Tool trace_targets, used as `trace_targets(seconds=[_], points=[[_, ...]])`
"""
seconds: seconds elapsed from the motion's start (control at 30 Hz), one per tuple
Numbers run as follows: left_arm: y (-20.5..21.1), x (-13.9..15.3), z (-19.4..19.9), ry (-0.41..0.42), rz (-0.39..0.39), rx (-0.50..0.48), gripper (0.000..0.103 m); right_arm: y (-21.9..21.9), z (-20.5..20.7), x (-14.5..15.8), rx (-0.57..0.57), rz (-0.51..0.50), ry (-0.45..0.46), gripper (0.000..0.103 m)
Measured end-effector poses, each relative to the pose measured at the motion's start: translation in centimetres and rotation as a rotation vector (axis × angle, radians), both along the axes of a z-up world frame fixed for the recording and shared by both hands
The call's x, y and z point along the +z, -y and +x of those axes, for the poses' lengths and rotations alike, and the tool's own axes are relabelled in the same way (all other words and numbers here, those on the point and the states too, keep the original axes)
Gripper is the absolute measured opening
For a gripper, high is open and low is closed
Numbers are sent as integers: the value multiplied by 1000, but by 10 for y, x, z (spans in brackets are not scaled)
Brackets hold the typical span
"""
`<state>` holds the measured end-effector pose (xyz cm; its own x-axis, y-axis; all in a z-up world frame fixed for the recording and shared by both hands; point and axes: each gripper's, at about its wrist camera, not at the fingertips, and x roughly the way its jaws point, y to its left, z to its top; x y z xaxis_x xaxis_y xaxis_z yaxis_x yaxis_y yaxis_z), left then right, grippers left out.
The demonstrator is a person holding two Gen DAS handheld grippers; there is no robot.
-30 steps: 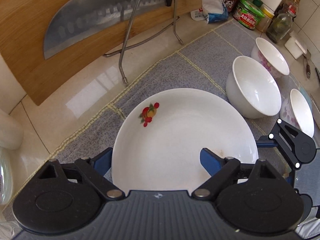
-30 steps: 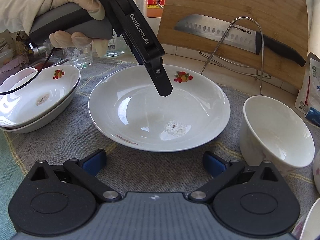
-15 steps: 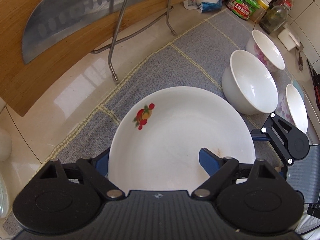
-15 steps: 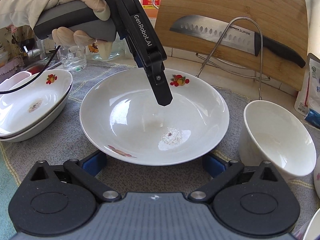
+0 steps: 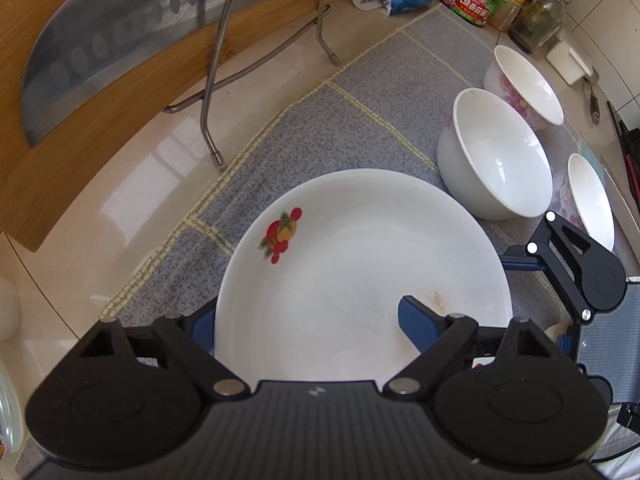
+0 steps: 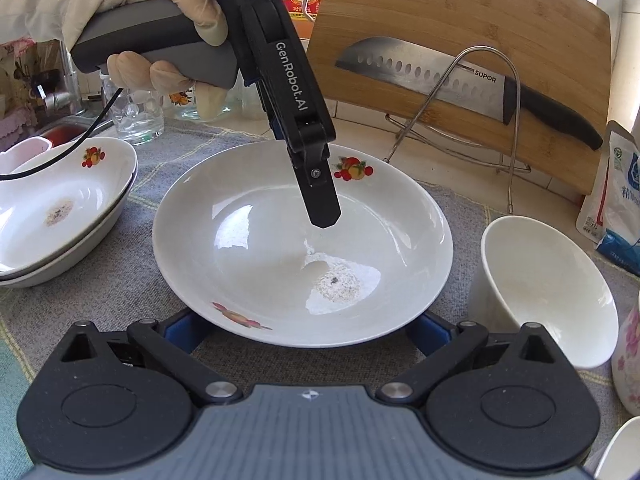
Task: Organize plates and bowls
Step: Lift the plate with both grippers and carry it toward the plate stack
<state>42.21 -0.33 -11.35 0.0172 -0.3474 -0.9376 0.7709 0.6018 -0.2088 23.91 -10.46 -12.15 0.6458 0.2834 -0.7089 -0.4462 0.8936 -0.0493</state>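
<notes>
**Left gripper clamps the rim of the fruit-print plate**

The plate sits on the grey mat in the middle of the scene, with a stack of matching plates to its left and a white bowl to its right. Two more bowls stand further along the mat. That layout suggests the plate is meant to join the stack on the left, like with like.

The left gripper straddles the plate's edge: one blue pad lies inside the dish, the other outside and under the rim, so the jaws stand partly closed across the wall of the plate. From the left wrist view it looks like a real grip on the rim, though the outer pad is mostly hidden and the contact cannot be confirmed. A gloved hand holds the handle high, and the tool points steeply down into the dish.

The right gripper waits at the plate's near edge, aimed down at a slant. Its jaws are spread wide, either side of the near rim, holding nothing. It is probably there to steady the plate.
</notes>
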Motion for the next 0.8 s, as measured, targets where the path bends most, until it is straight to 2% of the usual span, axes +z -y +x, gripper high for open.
trace_targets(seconds=[0.2,0.43,0.8], points=[[-3,4,-7,-6,-7,-8,89,4,-4,2,14,32,-20,103],[-10,9,-17,-3,-18,1,89,3,-11,6,42,18,-20,103],[-22,33,-42,23,-59,25,89,1,-27,32,88,-1,-11,103]])
